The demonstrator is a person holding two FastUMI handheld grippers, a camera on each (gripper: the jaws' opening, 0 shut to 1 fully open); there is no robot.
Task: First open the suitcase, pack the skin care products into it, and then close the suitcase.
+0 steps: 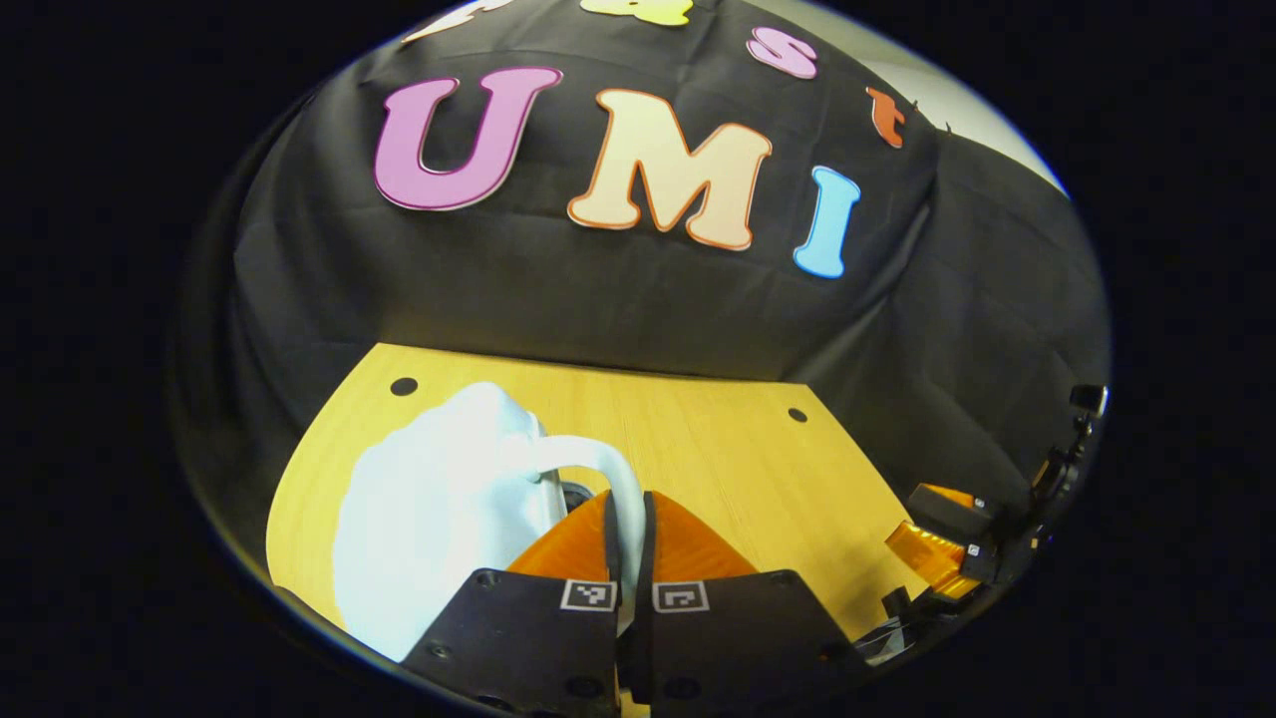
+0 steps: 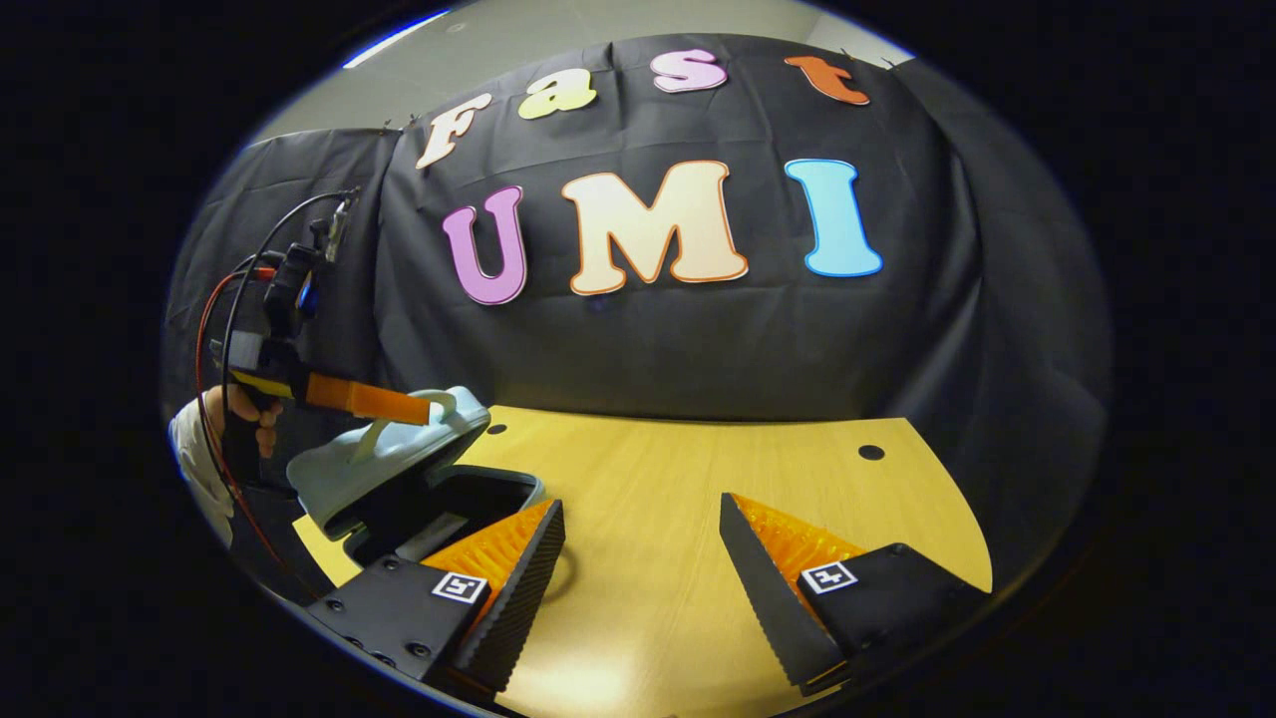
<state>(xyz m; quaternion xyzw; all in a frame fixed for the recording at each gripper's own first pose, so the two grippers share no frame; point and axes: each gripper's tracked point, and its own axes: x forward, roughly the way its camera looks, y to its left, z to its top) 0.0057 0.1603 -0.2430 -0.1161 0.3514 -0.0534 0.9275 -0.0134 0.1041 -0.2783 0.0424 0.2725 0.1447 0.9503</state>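
A small pale blue suitcase lies on the wooden table point(image 2: 688, 469). Its lid point(image 2: 384, 454) is tilted up, partly raised off the dark base point(image 2: 478, 491). My left gripper point(image 1: 630, 534) is shut on the lid's curved white handle point(image 1: 606, 467), beside the lid's shell point(image 1: 429, 509). In the right gripper view the left gripper point(image 2: 424, 407) reaches in from the left, held by a hand point(image 2: 244, 414). My right gripper point(image 2: 643, 558) hangs open over bare wood to the right of the suitcase, with nothing between its fingers. The inside of the suitcase is dark and mostly hidden.
Black cloth walls close the table at the back and sides. Small round holes point(image 2: 871, 452) mark the tabletop's far corners. The right gripper point(image 1: 942, 543) shows low at the right edge of the left gripper view. Cables point(image 2: 214, 329) trail from the left gripper.
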